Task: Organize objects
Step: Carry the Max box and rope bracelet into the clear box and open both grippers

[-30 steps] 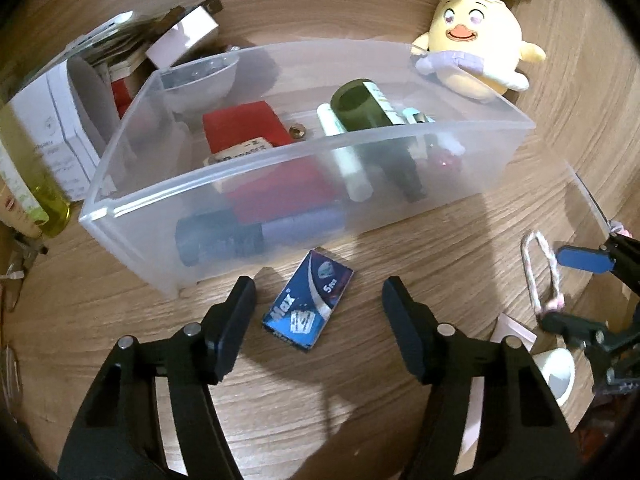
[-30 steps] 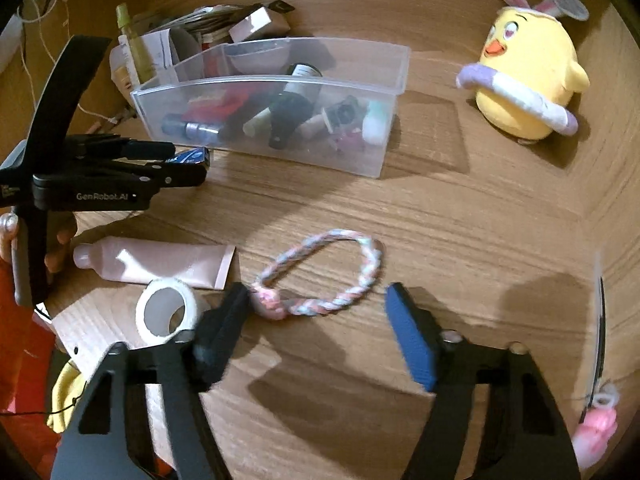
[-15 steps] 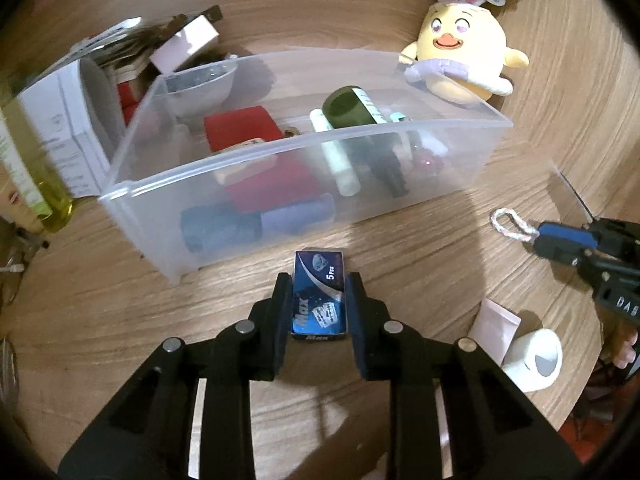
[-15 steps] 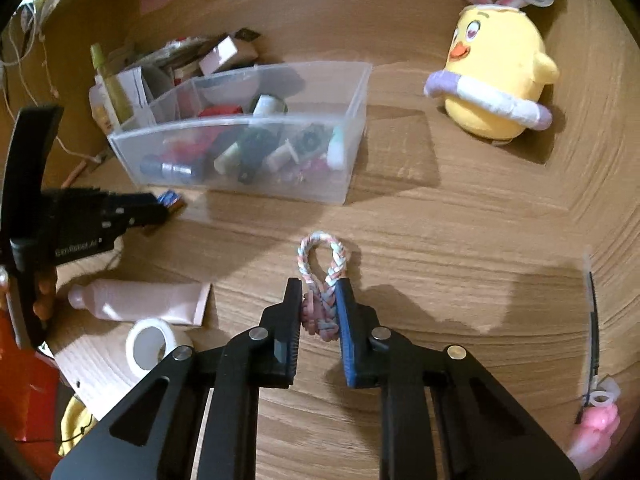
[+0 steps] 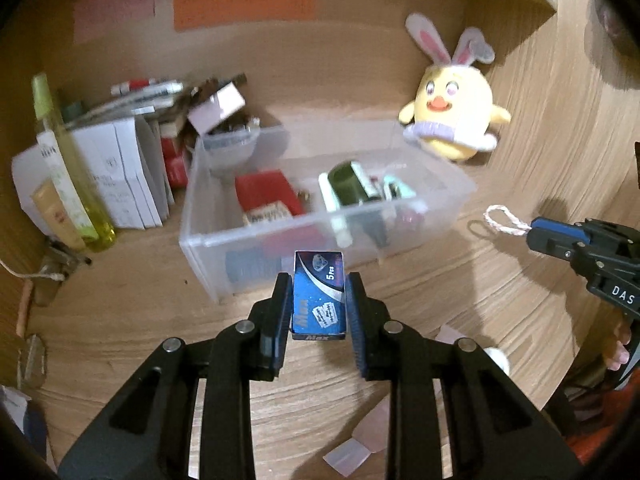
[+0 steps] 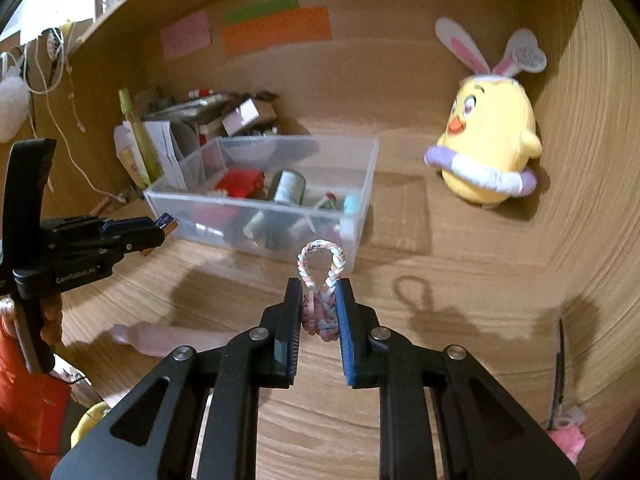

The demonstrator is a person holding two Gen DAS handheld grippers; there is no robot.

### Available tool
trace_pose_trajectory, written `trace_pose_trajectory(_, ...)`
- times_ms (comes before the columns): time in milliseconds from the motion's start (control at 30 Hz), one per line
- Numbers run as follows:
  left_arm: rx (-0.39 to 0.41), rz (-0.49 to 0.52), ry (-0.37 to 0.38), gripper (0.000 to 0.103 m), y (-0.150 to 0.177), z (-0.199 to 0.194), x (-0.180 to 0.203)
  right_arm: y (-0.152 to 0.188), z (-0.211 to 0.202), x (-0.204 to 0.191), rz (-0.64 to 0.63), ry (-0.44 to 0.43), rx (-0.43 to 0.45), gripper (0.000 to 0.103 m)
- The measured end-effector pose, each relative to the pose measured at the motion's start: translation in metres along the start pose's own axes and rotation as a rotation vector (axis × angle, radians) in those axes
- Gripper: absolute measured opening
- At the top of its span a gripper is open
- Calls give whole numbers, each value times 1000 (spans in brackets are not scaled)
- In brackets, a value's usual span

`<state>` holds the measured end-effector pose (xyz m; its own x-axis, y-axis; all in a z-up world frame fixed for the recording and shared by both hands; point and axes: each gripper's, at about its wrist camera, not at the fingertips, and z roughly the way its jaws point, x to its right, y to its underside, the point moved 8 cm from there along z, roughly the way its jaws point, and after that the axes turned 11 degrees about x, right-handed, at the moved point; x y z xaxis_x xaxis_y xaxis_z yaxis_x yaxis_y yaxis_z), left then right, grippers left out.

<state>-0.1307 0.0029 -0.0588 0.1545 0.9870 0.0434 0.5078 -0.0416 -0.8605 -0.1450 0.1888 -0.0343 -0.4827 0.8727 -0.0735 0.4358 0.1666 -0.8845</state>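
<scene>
My left gripper (image 5: 319,298) is shut on a small blue box (image 5: 318,294) marked "Max", held above the wooden desk just in front of the clear plastic bin (image 5: 256,232). My right gripper (image 6: 319,302) is shut on the knotted end of a pastel braided rope loop (image 6: 320,280), lifted off the desk, with its loop sticking out ahead. In the left wrist view the right gripper (image 5: 538,236) appears at the right with the rope loop (image 5: 502,220). In the right wrist view the left gripper (image 6: 158,228) with the blue box (image 6: 168,222) is at the left.
The bin (image 6: 360,208) holds a red box, a dark green bottle and several small tubes. A yellow chick plush (image 6: 488,152) sits at the back right. Boxes and a yellow-green bottle (image 5: 70,172) crowd the back left. A pink tube (image 6: 160,336) lies on the desk.
Both grippers closed, the left on the blue box and the right on the rope loop, then rose off the desk with them. The views tilted up toward the back wall.
</scene>
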Motion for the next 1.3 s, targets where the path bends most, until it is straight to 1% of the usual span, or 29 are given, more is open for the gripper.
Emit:
trace_pose_trajectory(267,81,-10,-37,27,-27,-19,-5,-37,6,-16,-36,-36,81,15)
trace_pose_trajectory(467,127,-14,-60,27,-49,-25,-9,-60,17,-20,-49,-49,120,15)
trace_pose_trajectory(833,175,-38,-60,27,-84,-14,-10,-91,42,-19,-74,-55,154,15)
trace_pose_trajectory(967,172,-39,-65,27,-90,-4,-10,-97,53,-20,-75,-55,152,15)
trace_pose_trajectory(1067,155,-36,-64,27,-92,7,-11,-95,63,-19,-72,-57,134,15)
trace_pose_trajectory(1300,94,-48,-63,27,-82,38,-17,-81,87,-14,-61,-56,77,15)
